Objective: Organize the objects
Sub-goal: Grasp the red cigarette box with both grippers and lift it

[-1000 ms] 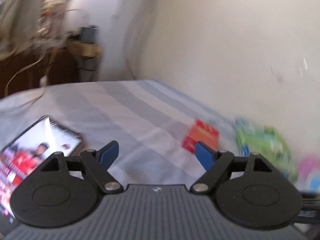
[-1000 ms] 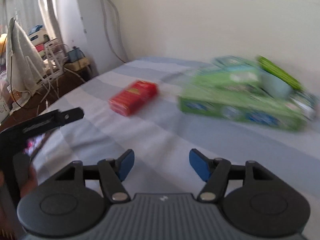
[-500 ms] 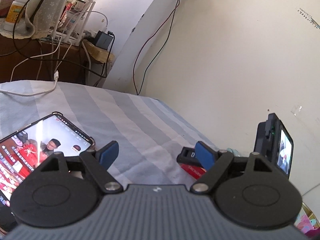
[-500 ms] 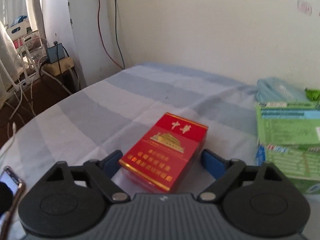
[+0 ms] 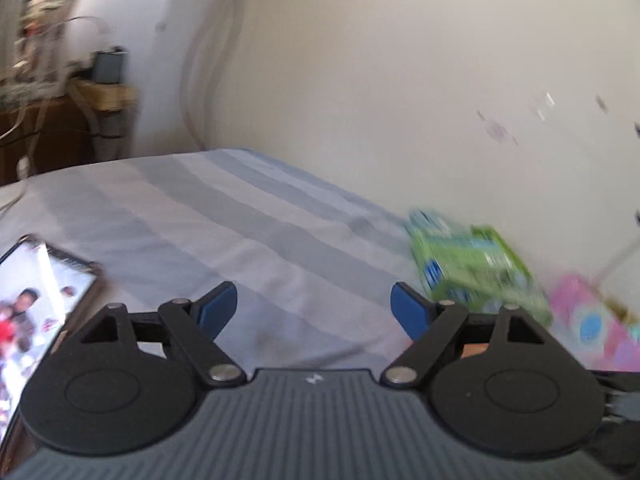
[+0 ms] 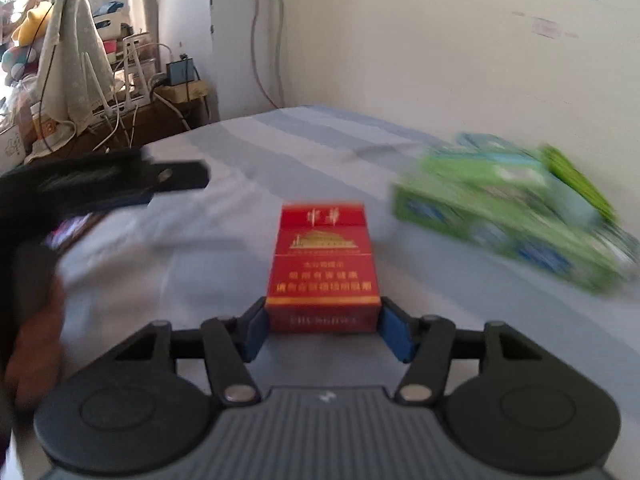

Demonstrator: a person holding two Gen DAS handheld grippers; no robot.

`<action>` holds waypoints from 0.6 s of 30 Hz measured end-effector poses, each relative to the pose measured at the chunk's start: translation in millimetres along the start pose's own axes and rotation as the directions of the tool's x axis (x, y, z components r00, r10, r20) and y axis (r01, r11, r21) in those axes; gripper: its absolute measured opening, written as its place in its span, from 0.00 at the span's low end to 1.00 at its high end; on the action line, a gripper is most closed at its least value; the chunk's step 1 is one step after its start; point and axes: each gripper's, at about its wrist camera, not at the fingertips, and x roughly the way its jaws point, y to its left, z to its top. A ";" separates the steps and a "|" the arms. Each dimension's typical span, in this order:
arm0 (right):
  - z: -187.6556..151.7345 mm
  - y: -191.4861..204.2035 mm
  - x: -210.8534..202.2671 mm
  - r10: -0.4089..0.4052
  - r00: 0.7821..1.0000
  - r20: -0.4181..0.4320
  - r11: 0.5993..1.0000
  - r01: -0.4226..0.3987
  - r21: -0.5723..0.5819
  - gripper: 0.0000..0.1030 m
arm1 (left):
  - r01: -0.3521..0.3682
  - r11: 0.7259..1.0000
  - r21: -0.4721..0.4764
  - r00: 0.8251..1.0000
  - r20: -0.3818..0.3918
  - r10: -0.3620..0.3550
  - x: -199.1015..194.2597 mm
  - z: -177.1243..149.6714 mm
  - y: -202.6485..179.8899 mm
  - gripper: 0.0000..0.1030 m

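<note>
A red cigarette pack (image 6: 323, 264) is held between the blue pads of my right gripper (image 6: 323, 328), which is shut on its near end above the striped bed sheet (image 6: 224, 168). Green boxes (image 6: 516, 208) lie blurred to the right of it. My left gripper (image 5: 314, 304) is open and empty over the sheet (image 5: 224, 232); the green boxes (image 5: 476, 268) lie to its right. The left gripper also shows at the left of the right wrist view (image 6: 120, 184).
A lit phone (image 5: 36, 300) lies on the sheet at the left. A pink item (image 5: 592, 320) sits at the far right by the wall. A wooden desk (image 6: 132, 120) with cables and a draped cloth stands beyond the bed.
My right gripper has closed on the red pack and lifted it. The left gripper has swung right, so the green boxes show again and the right gripper has left its view.
</note>
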 end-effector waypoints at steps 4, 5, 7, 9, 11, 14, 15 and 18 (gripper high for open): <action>-43.4 -19.3 -53.5 -0.088 0.996 0.034 0.996 0.087 0.007 0.55 | 0.026 0.995 0.096 0.998 -0.065 -0.020 0.4 -2.2 -19.5 0.83; -53.1 -24.4 -65.5 -0.100 0.994 0.039 0.995 0.099 0.020 0.55 | 0.044 0.994 0.097 0.996 -0.079 -0.036 -0.7 -3.2 -24.0 0.83; -67.4 -34.1 -83.1 -0.108 0.993 0.045 0.993 0.106 0.046 0.55 | 0.123 0.991 0.050 0.986 -0.119 -0.117 -7.9 -5.2 -34.4 0.83; -79.2 -40.4 -99.4 -0.121 0.992 0.045 0.991 0.118 0.059 0.55 | 0.237 0.972 0.008 0.958 -0.166 -0.232 -15.0 -9.7 -50.2 0.83; -89.6 -46.0 -113.2 -0.146 0.988 0.044 0.988 0.144 0.054 0.56 | 0.317 0.947 0.045 0.931 -0.207 -0.302 -22.5 -17.4 -78.2 0.83; -106.7 -56.3 -132.7 -0.192 0.980 0.047 0.979 0.188 0.080 0.56 | 0.443 0.886 0.138 0.866 -0.324 -0.382 -29.2 -38.6 -134.4 0.82; -111.2 -59.1 -136.8 -0.196 0.980 0.046 0.976 0.190 0.110 0.56 | 0.473 0.869 0.148 0.843 -0.364 -0.397 -29.4 -45.8 -149.5 0.82; -122.2 -68.4 -146.9 -0.192 0.980 0.058 0.968 0.179 0.178 0.56 | 0.535 0.831 0.152 0.780 -0.466 -0.417 -27.4 -65.3 -186.9 0.82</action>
